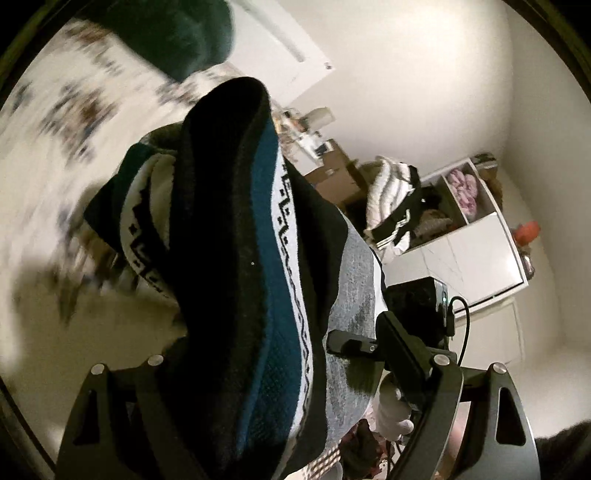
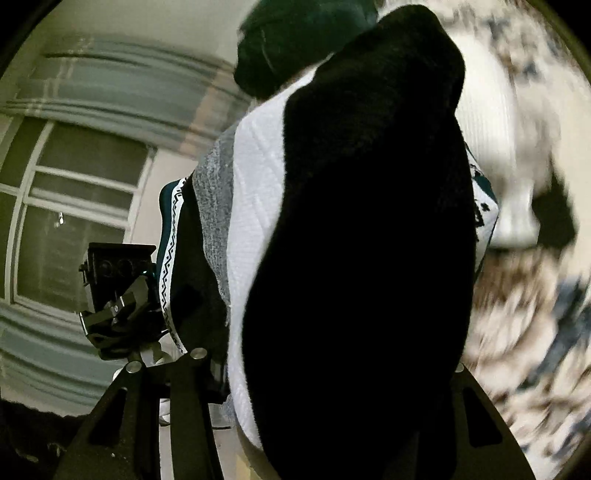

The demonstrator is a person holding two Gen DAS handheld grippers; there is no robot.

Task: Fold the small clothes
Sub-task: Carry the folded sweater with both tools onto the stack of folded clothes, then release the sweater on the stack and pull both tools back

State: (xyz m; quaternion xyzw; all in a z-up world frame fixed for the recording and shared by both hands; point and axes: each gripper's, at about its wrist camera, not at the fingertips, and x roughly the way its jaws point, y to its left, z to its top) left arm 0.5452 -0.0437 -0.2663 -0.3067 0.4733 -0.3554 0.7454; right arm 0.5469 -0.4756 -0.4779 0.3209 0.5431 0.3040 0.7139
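A knit garment (image 1: 236, 258) with black, teal, patterned white and grey bands hangs in the air and fills the middle of both wrist views. In the left wrist view it runs between the arms of my left gripper (image 1: 295, 391), which is shut on it, and it hides the fingertips. My right gripper (image 1: 354, 343) pinches its grey part at the right, with a white-gloved hand (image 1: 391, 410) below. In the right wrist view the garment (image 2: 362, 240) covers my right gripper (image 2: 332, 376), which is shut on it. My left gripper (image 2: 147, 302) holds the teal patterned edge at the left.
A blurred floral bed cover (image 1: 55, 129) lies below, with a dark green cloth (image 1: 177, 33) at its far end. A white shelf unit (image 1: 480, 251) with clothes and a cardboard box (image 1: 332, 173) stand by the wall. A window (image 2: 74, 206) is at the left.
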